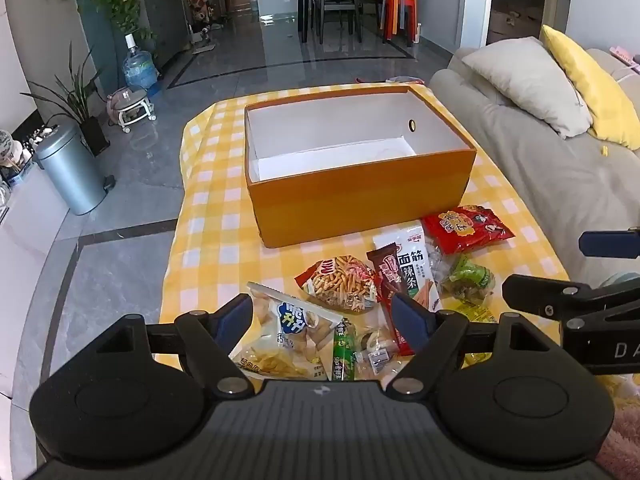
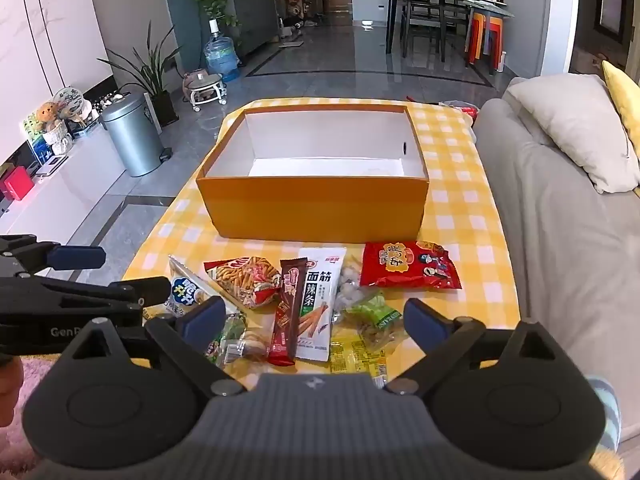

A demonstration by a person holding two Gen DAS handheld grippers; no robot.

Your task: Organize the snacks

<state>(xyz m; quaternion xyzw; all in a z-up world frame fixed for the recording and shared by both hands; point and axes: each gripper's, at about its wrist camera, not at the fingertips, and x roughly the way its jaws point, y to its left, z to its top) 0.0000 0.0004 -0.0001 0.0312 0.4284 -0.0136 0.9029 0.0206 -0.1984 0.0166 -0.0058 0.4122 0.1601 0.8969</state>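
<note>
Snacks (image 2: 312,304) are heaped on the checked cloth (image 2: 460,208) in front of an empty orange box (image 2: 316,208).

Both grippers are held with jaws spread wide, nothing gripped: the left gripper (image 1: 324,320) is poised over the pile's near-left packets, the right gripper (image 2: 316,320) over its near middle. In the right wrist view the box is seen at 12 o'clock of the pile, a red bag (image 2: 410,270) at 2 o'clock, a brown bar (image 2: 288,308) at centre.

The orange box (image 1: 360,196) and snack pile (image 2: 316,300) are viewed downward, close, from both wrist cameras, set side by side.
</note>
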